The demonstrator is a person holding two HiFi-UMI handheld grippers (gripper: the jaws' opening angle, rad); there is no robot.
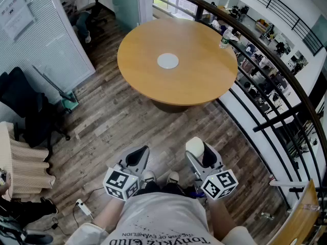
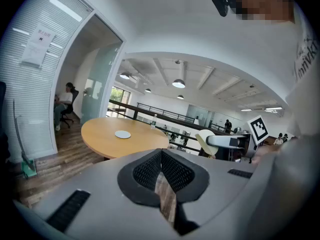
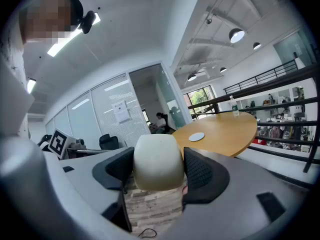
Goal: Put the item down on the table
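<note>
A cream rounded item (image 3: 158,162) sits between the pads of my right gripper (image 3: 159,170), which is shut on it; the same cream item (image 1: 194,146) shows at the gripper's tip (image 1: 200,156) in the head view, low over the wooden floor. My left gripper (image 1: 137,158) is shut with nothing in it, its pads meeting tip to tip (image 2: 160,176). The round wooden table (image 1: 194,80) stands well ahead of both grippers, with a white disc (image 1: 167,60) near its middle.
A plastic bottle (image 1: 224,40) stands at the table's far right edge. A dark railing (image 1: 265,55) curves along the right side. Black chairs (image 1: 23,111) and a glass partition (image 1: 46,40) stand at left. A person (image 1: 82,6) sits in the far room.
</note>
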